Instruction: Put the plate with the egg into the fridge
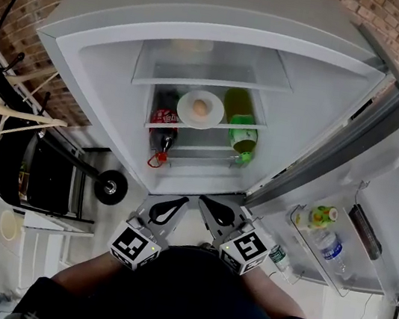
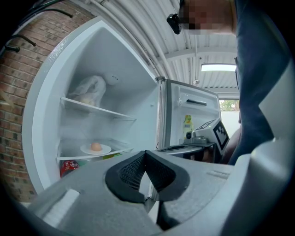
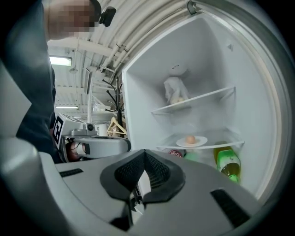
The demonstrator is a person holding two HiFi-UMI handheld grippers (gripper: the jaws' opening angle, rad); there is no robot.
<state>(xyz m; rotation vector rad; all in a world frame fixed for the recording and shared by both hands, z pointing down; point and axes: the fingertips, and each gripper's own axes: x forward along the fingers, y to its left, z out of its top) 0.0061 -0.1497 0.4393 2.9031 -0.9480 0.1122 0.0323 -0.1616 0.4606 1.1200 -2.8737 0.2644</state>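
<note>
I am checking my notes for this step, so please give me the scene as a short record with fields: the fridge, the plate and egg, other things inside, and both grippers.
fridge: open, door swung to the right
plate: flat on a shelf inside the fridge
egg: on the plate, near its middle
below that shelf: red-label bottle at left, green bottle at right
upper shelf: white bag
left gripper: jaws together, empty, outside the fridge
right gripper: jaws together, empty, outside the fridge
task state: plate appears placed
</note>
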